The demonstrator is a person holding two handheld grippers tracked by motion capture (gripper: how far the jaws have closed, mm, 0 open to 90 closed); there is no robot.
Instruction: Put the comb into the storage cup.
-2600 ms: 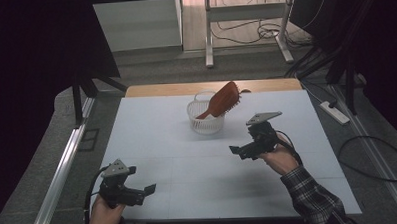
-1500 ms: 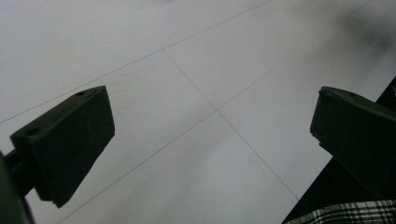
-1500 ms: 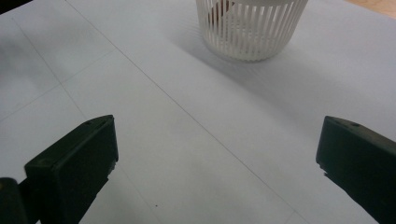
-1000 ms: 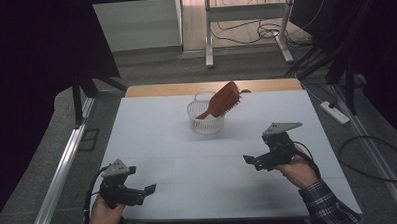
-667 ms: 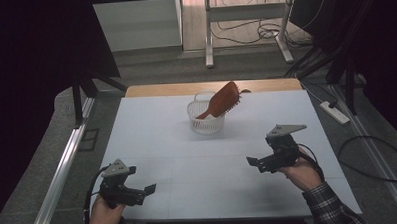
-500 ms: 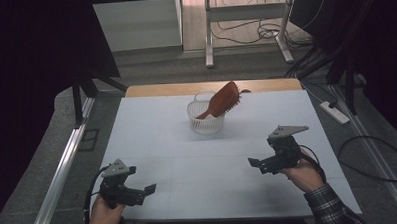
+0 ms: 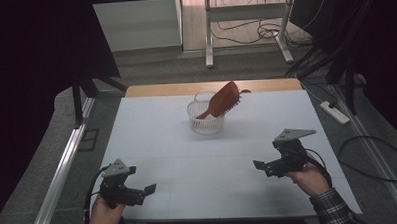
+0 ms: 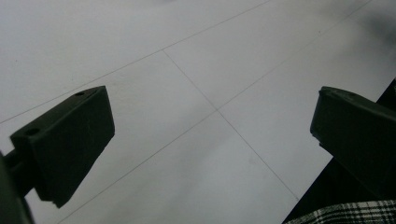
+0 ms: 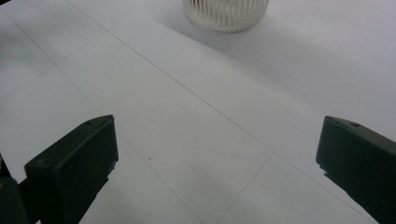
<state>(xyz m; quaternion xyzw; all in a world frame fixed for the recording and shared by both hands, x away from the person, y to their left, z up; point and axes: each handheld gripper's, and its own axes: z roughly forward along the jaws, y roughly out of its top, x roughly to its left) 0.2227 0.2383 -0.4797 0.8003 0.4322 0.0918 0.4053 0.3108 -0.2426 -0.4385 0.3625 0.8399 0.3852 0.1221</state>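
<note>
- Left tongs at the near left corner of the table, jaws spread wide, nothing between them. Same story in the left gripper view: just bare white top in the gap.
- Right tongs by the near right edge, also gaping and empty, pointed across the table. In the right gripper view, aimed roughly at the basket's foot.
- Basket: small white slatted thing near the middle of the far edge, well apart from both tongs.
- Hairbrush: reddish-brown, propped in the basket with the handle down inside and the head leaning out over the right side of the rim. Looks settled, so probably the drop-off done and the tongs parked.
- For doing this bit well: keep both pairs low and wide near the front edge, well away from the basket. Tilted like that, probably easy to tip, light basket and all, so no swinging past that rim.
- If regripping: go for the head, not the buried handle, and close slowly.
</note>
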